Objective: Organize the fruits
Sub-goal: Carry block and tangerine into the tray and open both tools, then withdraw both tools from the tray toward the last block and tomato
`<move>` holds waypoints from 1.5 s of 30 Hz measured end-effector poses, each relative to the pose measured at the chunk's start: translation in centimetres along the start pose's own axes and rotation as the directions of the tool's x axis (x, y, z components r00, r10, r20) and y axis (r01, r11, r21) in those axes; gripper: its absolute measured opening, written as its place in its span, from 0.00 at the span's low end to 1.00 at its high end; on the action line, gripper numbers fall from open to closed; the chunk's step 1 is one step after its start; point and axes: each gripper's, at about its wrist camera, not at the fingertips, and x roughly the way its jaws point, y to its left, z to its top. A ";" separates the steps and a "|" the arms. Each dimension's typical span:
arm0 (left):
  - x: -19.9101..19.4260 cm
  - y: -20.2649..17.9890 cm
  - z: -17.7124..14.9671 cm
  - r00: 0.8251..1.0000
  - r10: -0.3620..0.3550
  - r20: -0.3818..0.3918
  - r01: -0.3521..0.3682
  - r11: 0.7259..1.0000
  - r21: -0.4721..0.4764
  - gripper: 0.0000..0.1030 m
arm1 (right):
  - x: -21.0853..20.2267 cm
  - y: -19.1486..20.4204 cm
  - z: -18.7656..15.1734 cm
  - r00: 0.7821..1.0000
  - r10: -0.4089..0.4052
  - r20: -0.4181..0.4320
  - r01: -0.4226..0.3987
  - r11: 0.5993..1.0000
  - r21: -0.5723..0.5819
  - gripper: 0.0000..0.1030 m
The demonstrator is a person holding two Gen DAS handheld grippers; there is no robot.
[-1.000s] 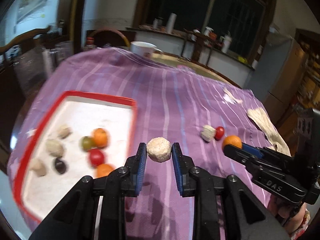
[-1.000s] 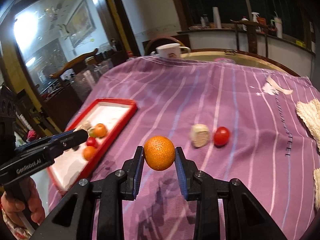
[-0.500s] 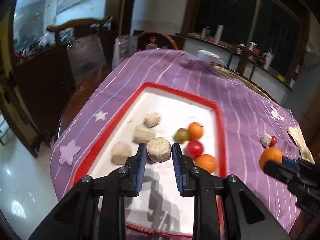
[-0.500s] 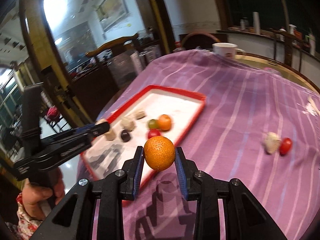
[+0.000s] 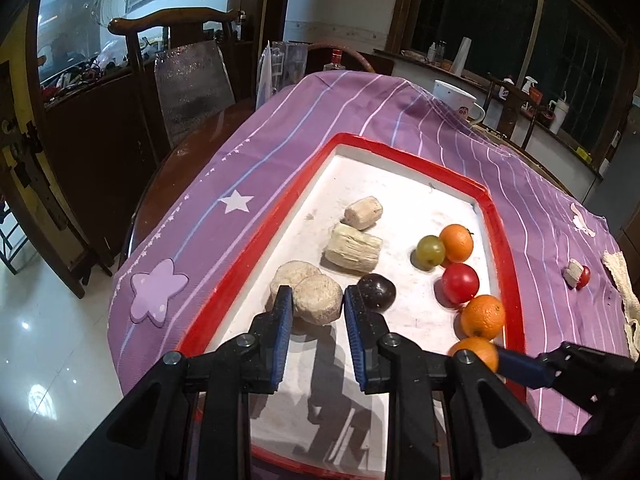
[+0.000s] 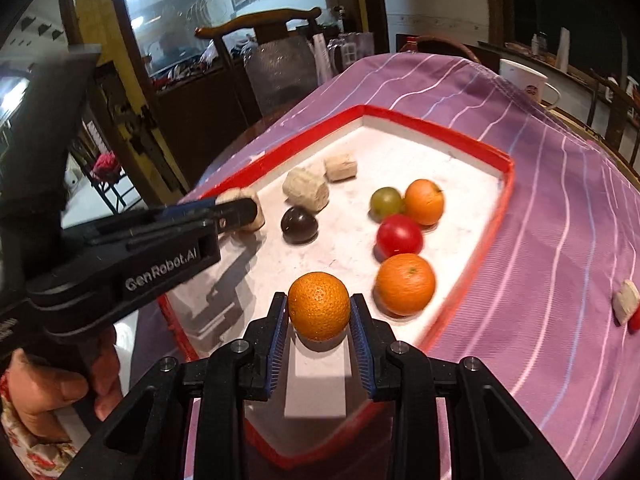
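Purple striped cloth covers counter [image 5: 400,120]. Left tongs [image 5: 316,308] clench beige round lump [image 5: 318,304]; right tongs [image 6: 319,312] clench orange [image 6: 319,306]. Risk: released orange rolls into neighbouring orange [image 6: 405,284] right of tongs.

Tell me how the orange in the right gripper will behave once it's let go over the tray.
The orange is round, so it will probably roll once the right gripper opens. The tray has a raised red rim that should stop it. Its pebbled skin looks grippy, and it seems firm between the pads.

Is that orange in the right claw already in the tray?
Not yet. The right gripper holds the orange clamped above the tray.
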 end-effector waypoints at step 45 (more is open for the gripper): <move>-10.8 -11.9 -1.1 0.981 -0.039 0.190 -0.014 0.962 0.272 0.89 | -9.8 -6.8 -6.1 0.982 -0.096 0.165 0.019 0.908 0.418 0.34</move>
